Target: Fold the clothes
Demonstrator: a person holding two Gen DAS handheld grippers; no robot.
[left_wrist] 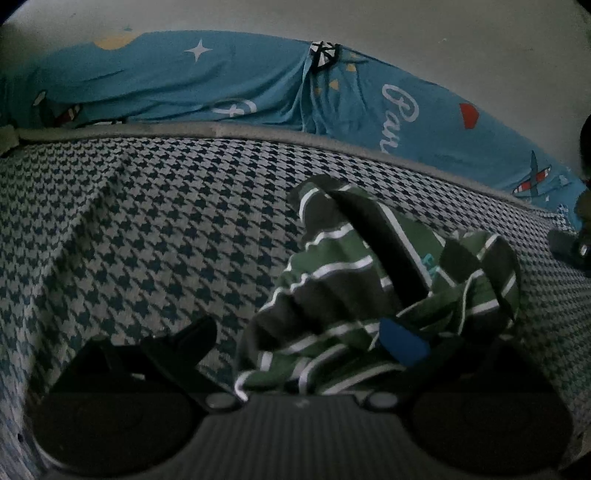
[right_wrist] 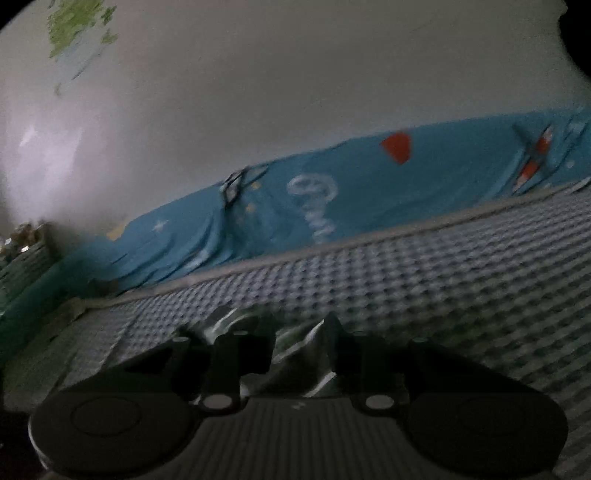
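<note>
A green garment with white stripes (left_wrist: pixel 332 295) lies crumpled on a blue-and-white houndstooth mattress (left_wrist: pixel 147 229). My left gripper (left_wrist: pixel 299 336) has its jaws wide apart; the left finger (left_wrist: pixel 184 343) rests on the mattress and the blue-padded right finger (left_wrist: pixel 404 341) lies among the garment's folds. In the blurred right wrist view, my right gripper (right_wrist: pixel 291 343) hovers low over the same garment (right_wrist: pixel 295 347), and cloth bunches between its two dark fingers (right_wrist: pixel 240 350). Whether it is clamped on the cloth is hidden by blur.
A blue cartoon-print sheet (left_wrist: pixel 221 85) hangs along the white wall (left_wrist: pixel 406 29) behind the mattress and also shows in the right wrist view (right_wrist: pixel 351 195). A grey piped mattress edge (left_wrist: pixel 258 131) runs below it. Dark objects (left_wrist: pixel 576 236) sit at the far right.
</note>
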